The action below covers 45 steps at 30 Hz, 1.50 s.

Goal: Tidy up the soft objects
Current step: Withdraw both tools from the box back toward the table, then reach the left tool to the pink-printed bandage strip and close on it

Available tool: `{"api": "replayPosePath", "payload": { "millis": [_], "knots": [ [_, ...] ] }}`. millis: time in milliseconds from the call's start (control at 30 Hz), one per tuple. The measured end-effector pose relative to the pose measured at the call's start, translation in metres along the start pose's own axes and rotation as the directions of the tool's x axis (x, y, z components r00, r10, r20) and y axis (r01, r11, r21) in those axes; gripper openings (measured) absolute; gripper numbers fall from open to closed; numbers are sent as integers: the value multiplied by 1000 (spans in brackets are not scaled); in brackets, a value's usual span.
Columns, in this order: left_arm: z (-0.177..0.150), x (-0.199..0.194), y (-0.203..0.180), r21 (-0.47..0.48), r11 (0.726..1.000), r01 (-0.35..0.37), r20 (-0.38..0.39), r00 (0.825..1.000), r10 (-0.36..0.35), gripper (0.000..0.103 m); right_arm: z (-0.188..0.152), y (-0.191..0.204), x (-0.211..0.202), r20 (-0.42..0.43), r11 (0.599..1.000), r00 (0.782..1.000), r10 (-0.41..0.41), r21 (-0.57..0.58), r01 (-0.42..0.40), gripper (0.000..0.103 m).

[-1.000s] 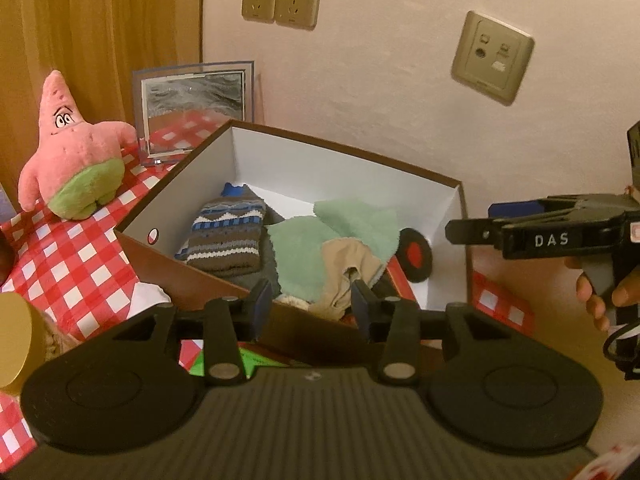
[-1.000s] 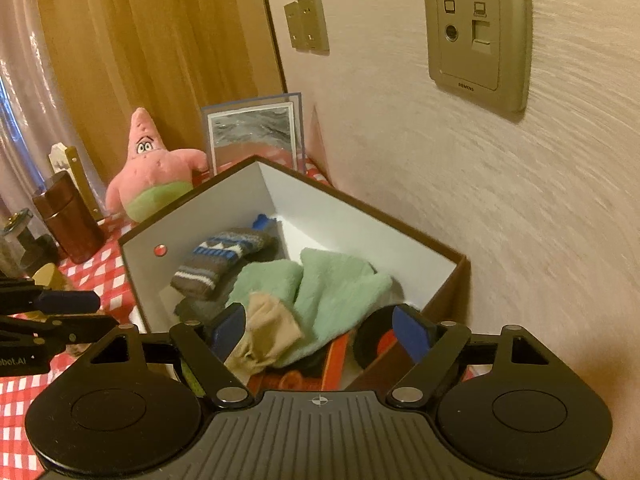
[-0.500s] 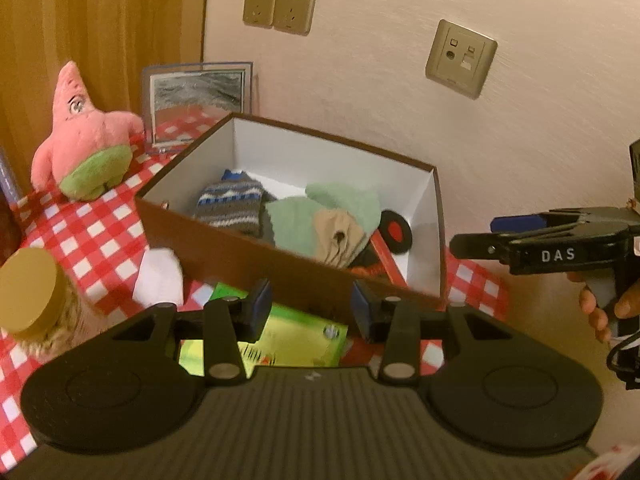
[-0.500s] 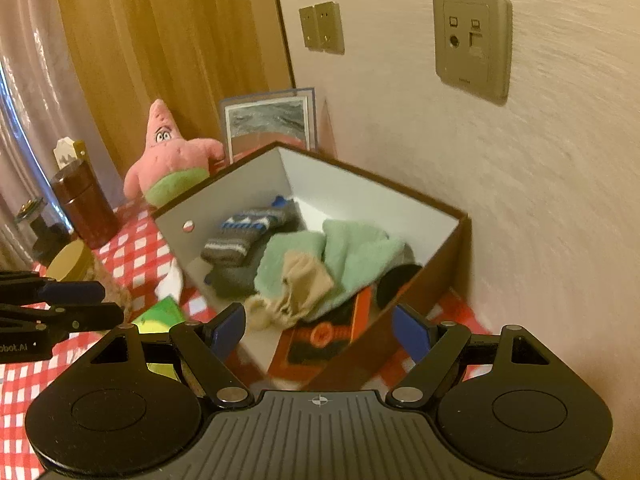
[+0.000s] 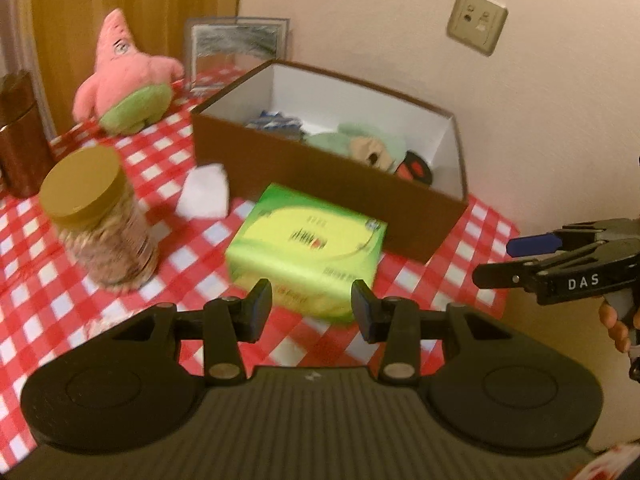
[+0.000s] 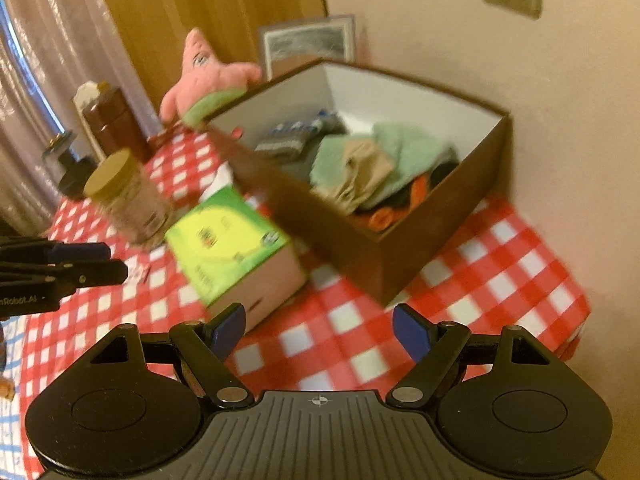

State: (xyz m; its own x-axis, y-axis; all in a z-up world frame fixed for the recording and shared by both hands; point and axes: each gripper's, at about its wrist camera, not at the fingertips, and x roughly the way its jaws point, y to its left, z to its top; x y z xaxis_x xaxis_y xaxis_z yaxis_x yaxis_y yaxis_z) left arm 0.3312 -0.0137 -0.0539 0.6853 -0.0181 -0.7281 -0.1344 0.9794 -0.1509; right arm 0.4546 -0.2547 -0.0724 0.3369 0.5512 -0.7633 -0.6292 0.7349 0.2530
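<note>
While both grippers hang over the near edge of the checked surface (image 5: 48, 280), nothing is in either of them: the left gripper (image 5: 311, 304) stands part open and empty above the green box (image 5: 308, 248), and the right gripper (image 6: 320, 330) is spread wide over bare cloth. Most of the soft things already lie in the brown box (image 6: 436, 236) by the wall: a striped knit piece (image 6: 292, 138), green cloths (image 6: 408, 152) and a tan one (image 6: 362, 174). Two look left out, to my eye: the pink plush star (image 5: 128, 76) towards the far left corner, and a small white cloth (image 5: 206, 192) just beside the box's left end.

The white cloth seems the nearer pick. I would come at it from above, steer clear of the jar (image 5: 100, 216) close by, and pinch a raised fold rather than scrape the cloth flat.

Both views are smeared. The box's front wall hides its floor from the left camera, the dark and orange things under the cloths I cannot name, and the print on the green box is unreadable.
</note>
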Motion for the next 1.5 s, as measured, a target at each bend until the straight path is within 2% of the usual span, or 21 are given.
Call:
{"api": "replayPosePath", "payload": {
  "millis": [433,667,933,1033,1200,1333,1500],
  "knots": [
    [-37,-23,44,-70,992,-106,-41,994,103,40,-19,69,42,-98,989,988,123,-67,-130,80],
    [-47,-24,70,-89,980,-178,-52,983,174,40,-13,104,62,-98,974,981,168,-136,-180,80],
    [-48,-6,104,-49,968,-247,-51,968,245,40,8,137,86,-63,956,979,193,-214,-202,80],
    [-47,6,116,-2,970,-242,-41,970,242,46,18,146,95,-51,949,979,195,-243,-202,80],
    [-46,31,132,106,966,-234,-46,970,240,47,30,154,110,-54,944,978,203,-254,-210,80],
    [-45,50,144,183,966,-181,-58,979,195,54,33,158,122,-66,943,977,201,-256,-212,80],
    [-46,72,155,287,954,-91,-96,988,123,56,34,160,133,-84,947,977,196,-242,-210,80]
  ]
}}
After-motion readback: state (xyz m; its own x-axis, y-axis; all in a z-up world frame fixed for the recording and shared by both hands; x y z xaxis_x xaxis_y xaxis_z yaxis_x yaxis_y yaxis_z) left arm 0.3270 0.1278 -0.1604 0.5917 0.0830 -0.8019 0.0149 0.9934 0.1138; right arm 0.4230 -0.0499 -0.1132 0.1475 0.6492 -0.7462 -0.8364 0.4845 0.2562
